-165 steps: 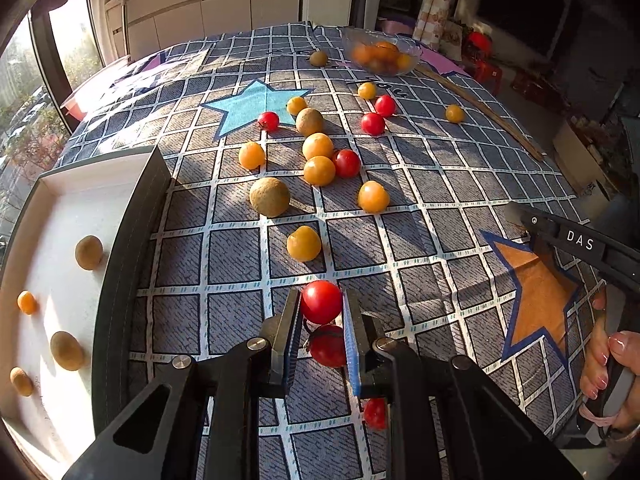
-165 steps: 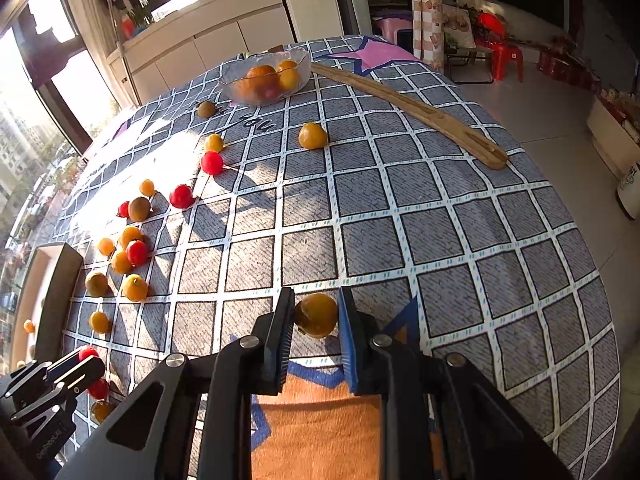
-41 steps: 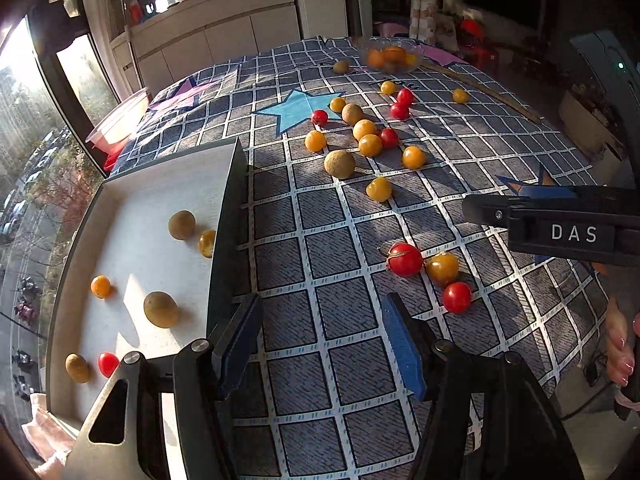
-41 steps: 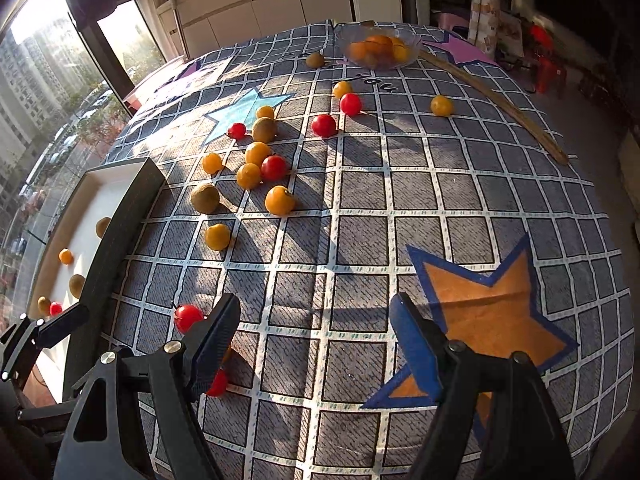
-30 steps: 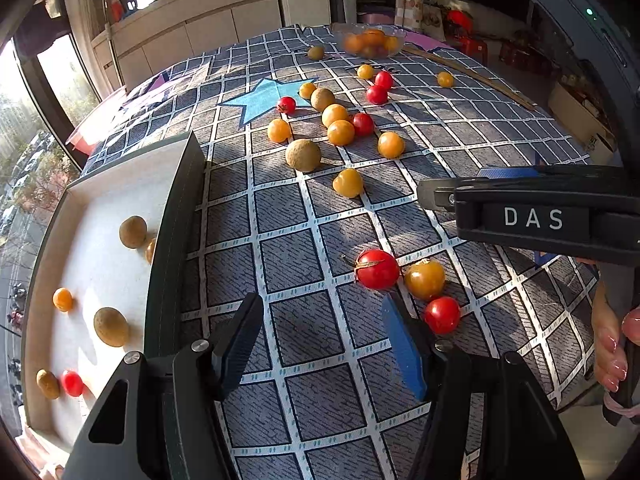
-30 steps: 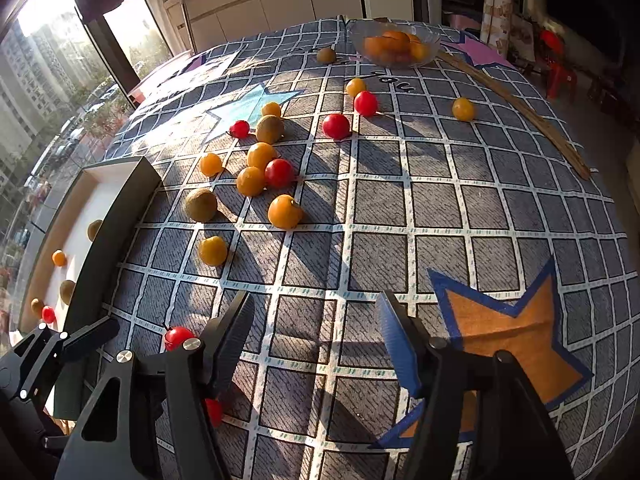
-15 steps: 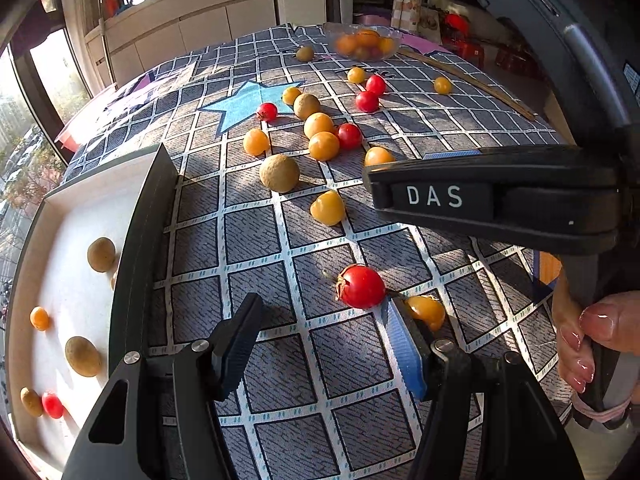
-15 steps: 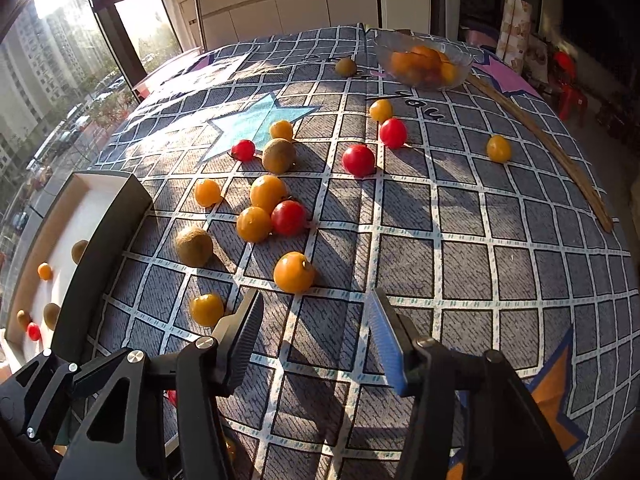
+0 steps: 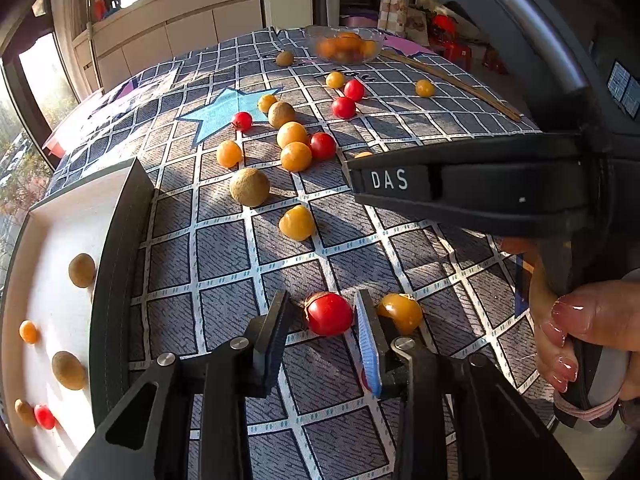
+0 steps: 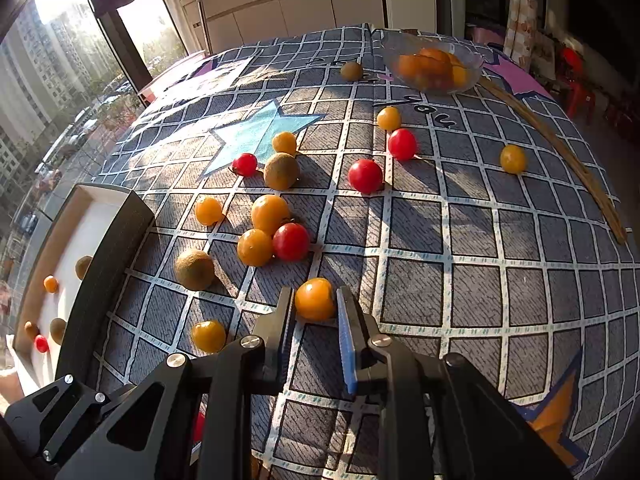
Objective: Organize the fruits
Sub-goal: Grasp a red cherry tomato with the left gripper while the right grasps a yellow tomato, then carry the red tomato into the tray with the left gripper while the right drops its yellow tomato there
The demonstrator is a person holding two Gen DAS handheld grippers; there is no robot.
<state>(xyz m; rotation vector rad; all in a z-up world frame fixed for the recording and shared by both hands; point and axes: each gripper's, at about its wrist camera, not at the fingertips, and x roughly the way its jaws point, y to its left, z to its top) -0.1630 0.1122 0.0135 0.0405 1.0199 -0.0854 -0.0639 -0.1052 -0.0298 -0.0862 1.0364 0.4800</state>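
My left gripper (image 9: 322, 316) is open, its jaws on either side of a red tomato (image 9: 329, 313) lying on the checked cloth; the right jaw is close to it, the left jaw stands apart. An orange tomato (image 9: 401, 312) lies just right of the right finger. My right gripper (image 10: 314, 304) has narrowed around an orange tomato (image 10: 315, 298) on the cloth, jaws beside it, contact unclear. The right gripper body (image 9: 472, 184) crosses the left wrist view. The white tray (image 9: 52, 280) at left holds several small fruits.
Many tomatoes and brown kiwis lie scattered mid-table, such as a kiwi (image 9: 249, 186) and a yellow tomato (image 9: 297, 222). A glass bowl of oranges (image 10: 434, 66) stands at the far side. A wooden stick (image 10: 560, 152) lies at the right. The tray's dark wall (image 10: 108, 264) stands left.
Both grippers came down toward the cloth and their jaws narrowed: the left around the red tomato, the right around the orange tomato. The right gripper moved forward across the left view.
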